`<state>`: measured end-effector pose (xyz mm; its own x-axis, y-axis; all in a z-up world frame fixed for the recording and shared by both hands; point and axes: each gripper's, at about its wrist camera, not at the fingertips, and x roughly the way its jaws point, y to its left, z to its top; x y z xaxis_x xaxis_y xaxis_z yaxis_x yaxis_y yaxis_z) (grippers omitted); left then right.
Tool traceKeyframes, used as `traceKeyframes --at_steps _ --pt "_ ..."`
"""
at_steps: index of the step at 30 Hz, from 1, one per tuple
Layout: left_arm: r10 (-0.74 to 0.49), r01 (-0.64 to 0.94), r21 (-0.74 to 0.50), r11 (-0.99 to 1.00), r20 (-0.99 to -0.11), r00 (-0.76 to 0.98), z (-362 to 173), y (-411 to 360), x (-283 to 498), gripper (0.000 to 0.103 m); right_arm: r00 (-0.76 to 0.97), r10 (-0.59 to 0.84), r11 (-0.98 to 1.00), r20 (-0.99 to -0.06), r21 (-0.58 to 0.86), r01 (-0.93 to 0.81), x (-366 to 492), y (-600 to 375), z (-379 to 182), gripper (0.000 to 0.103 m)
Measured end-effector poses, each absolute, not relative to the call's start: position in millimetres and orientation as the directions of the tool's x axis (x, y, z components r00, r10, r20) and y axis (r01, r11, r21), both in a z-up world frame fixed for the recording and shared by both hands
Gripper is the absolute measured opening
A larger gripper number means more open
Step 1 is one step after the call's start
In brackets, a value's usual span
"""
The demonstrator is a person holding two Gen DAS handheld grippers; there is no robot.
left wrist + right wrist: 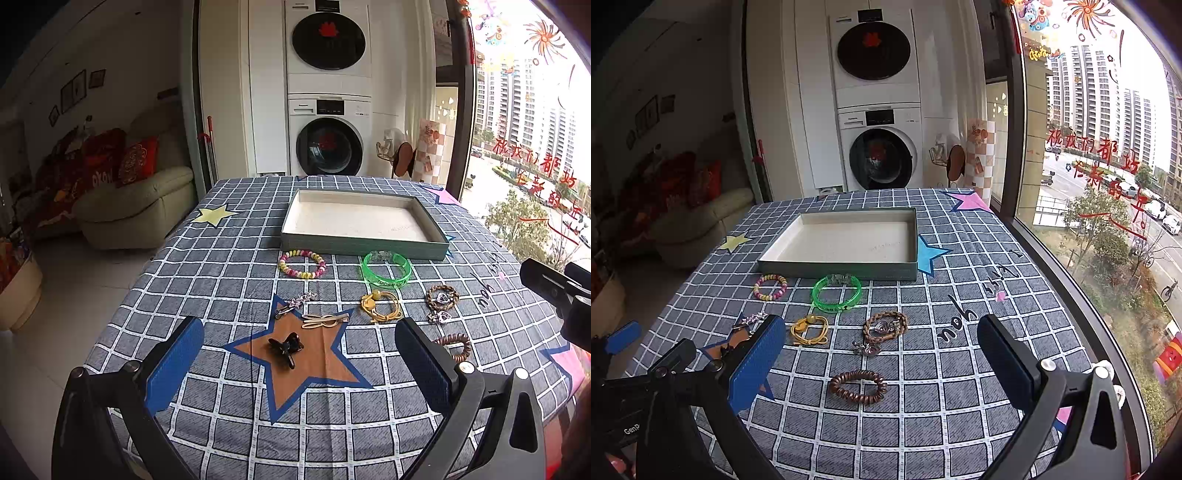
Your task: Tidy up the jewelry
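Jewelry: every piece lies loose on the checked tabletop (pixel 229 273), in front of the tray; none is in a grip.
Progress: nothing sorted so far, by my reading; the tray (pixel 364 246) shows only its pale bare floor, so the whole job is left.
Beaded bracelet (pixel 302 264): far left of the back row, just in front of the tray's near wall.
Star hair clip (pixel 295 303): at the upper left tip of the brown star print.
Black claw clip (pixel 286 348): on the brown star, between the left fingers and a little ahead of them; the nearest piece to that grip.
Gold rabbit clip (pixel 325 320): just beyond the black clip, toward the tray.
Green bangle (pixel 386 266): close to the tray wall, right of the beaded bracelet.
Yellow cord bracelet (pixel 380 306): nearer than the green bangle, ahead of the left pair's right finger.
Braided brown band (pixel 885 326): carries a silver charm, with a second silver charm (pixel 866 348) just on its near side.
Brown coil hair tie (pixel 857 387): nearest piece to the right grip, between its fingers and slightly left of centre.
Left gripper (pixel 299 360): fingers spread wide, holding nothing, hovering above the tabletop.
Right gripper (pixel 881 360): fingers likewise wide apart and empty, apart from every piece.
Likely first picks: black clip for the left, coil tie for the right, judging by position alone.
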<state>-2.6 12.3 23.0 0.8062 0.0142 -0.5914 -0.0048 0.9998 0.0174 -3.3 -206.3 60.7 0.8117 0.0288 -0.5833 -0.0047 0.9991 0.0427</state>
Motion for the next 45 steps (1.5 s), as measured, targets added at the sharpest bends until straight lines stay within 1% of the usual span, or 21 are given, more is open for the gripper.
traceKeyframes --at_steps 45 --pt "0.012 -0.001 0.019 1.0 -0.595 0.803 22.9 12.0 -0.9 0.103 0.809 0.042 0.998 -0.587 0.053 -0.013 -0.8 -202.4 62.1 0.103"
